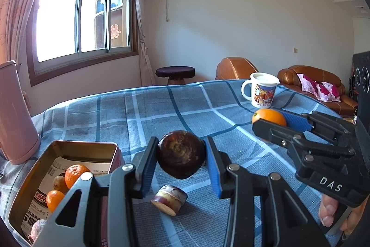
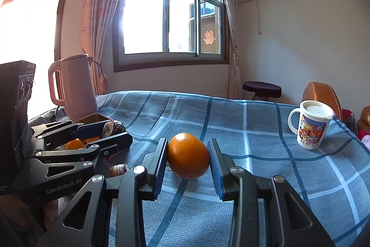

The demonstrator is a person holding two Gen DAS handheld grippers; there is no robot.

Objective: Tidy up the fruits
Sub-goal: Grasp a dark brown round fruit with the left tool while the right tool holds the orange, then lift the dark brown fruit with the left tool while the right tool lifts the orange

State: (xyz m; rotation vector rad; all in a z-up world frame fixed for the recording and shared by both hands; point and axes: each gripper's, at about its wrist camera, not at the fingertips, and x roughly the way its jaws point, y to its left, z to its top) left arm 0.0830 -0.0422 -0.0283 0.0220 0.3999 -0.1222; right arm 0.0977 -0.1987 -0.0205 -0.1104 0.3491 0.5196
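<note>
My left gripper (image 1: pixel 181 149) is shut on a dark brown round fruit (image 1: pixel 181 157), its blue pads pressing both sides, just above the blue checked cloth. Below it a short cut piece of cane (image 1: pixel 170 199) lies on the cloth. To the left stands an open metal tin (image 1: pixel 76 142) holding two oranges (image 1: pixel 75 174) and other small fruit. My right gripper (image 2: pixel 187 147) is shut on an orange (image 2: pixel 188 155) low over the cloth. It also shows in the left wrist view as the right gripper (image 1: pixel 270 119) with the orange (image 1: pixel 269 116). In the right wrist view the left gripper (image 2: pixel 115 131) sits at the left with the dark fruit (image 2: pixel 113 129).
A pink kettle (image 2: pixel 76 87) stands at the table's far left behind the tin. A lidded cartoon mug (image 2: pixel 311 127) stands at the far right. The table edge runs along the back, with a stool (image 2: pixel 262 88) and brown leather seats (image 1: pixel 309 78) beyond. A hand (image 1: pixel 330 212) grips the right tool.
</note>
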